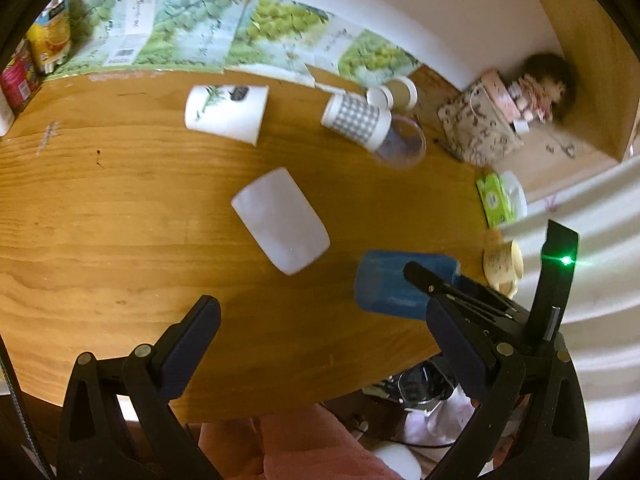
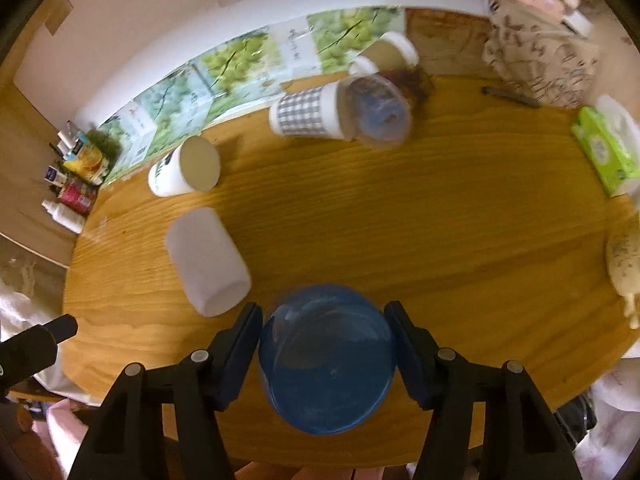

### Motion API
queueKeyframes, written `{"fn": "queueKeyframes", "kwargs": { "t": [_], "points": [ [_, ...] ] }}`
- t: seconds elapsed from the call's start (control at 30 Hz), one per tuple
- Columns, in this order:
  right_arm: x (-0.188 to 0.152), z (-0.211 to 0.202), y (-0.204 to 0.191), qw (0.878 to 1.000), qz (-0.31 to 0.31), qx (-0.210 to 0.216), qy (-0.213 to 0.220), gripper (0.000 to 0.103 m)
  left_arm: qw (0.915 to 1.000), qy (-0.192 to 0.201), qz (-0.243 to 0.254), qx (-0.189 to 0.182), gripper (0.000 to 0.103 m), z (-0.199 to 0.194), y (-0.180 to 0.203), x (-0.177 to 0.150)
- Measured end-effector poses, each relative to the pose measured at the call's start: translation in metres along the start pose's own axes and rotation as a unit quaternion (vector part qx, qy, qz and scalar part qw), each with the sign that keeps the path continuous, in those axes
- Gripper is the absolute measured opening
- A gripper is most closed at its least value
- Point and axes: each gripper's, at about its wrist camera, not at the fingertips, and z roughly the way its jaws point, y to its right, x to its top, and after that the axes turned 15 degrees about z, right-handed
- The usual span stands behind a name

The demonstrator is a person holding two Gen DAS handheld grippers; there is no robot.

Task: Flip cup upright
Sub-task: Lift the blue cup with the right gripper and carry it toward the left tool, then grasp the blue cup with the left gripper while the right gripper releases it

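Observation:
A blue plastic cup (image 2: pixel 326 360) sits between the fingers of my right gripper (image 2: pixel 324 344), which is shut on it near the table's front edge; I see its round blue end facing the camera. In the left wrist view the blue cup (image 1: pixel 392 284) lies on its side with the right gripper's finger (image 1: pixel 428 280) across it. My left gripper (image 1: pixel 320 340) is open and empty above the table. A frosted white cup (image 1: pixel 280 220) lies on its side in the middle of the table; it also shows in the right wrist view (image 2: pixel 206 260).
On the wooden table (image 1: pixel 120 220) a white printed cup (image 1: pixel 226 114), a checked cup (image 1: pixel 356 120) and a clear cup (image 1: pixel 402 144) lie on their sides at the back. A patterned bag (image 1: pixel 476 128), a green tissue pack (image 1: pixel 496 200) and a cream mug (image 1: pixel 504 264) are at the right.

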Motion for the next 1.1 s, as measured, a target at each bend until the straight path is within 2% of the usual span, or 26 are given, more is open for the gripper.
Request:
{"fn": "queueKeyframes", "kwargs": {
  "t": [0.1, 0.23, 0.37, 0.47, 0.57, 0.8, 0.93, 1.1],
  "points": [
    [-0.005, -0.007, 0.003, 0.999, -0.015, -0.007, 0.042, 0.063, 1.0000, -0.004, 0.005, -0.005, 0.103, 0.004, 0.006, 0.001],
    [-0.009, -0.010, 0.000, 0.991, -0.062, -0.043, 0.114, 0.063, 0.9999, -0.002, 0.012, 0.003, 0.103, 0.008, 0.014, 0.004],
    [-0.018, -0.003, -0.003, 0.977, -0.116, -0.060, 0.168, 0.063, 0.9999, -0.001, 0.008, 0.008, 0.103, 0.012, 0.019, 0.005],
    [-0.033, 0.003, -0.007, 0.962, -0.168, -0.074, 0.204, 0.063, 0.9999, -0.006, 0.000, 0.012, 0.103, 0.016, 0.021, 0.004],
    [-0.049, 0.006, -0.006, 0.955, -0.201, -0.058, 0.210, 0.063, 0.9997, -0.007, -0.004, 0.021, 0.103, 0.017, 0.024, 0.002],
    [-0.076, 0.000, -0.002, 0.945, -0.240, -0.047, 0.216, 0.063, 0.9989, -0.009, -0.024, 0.041, 0.103, 0.021, 0.029, -0.006],
    [-0.088, -0.004, 0.005, 0.946, -0.245, -0.038, 0.209, 0.063, 0.9984, -0.015, -0.028, 0.046, 0.103, 0.027, 0.036, -0.012],
    [-0.100, -0.004, 0.017, 0.954, -0.240, -0.024, 0.180, 0.062, 0.9980, -0.026, -0.029, 0.050, 0.103, 0.036, 0.046, -0.017]
  ]
}}
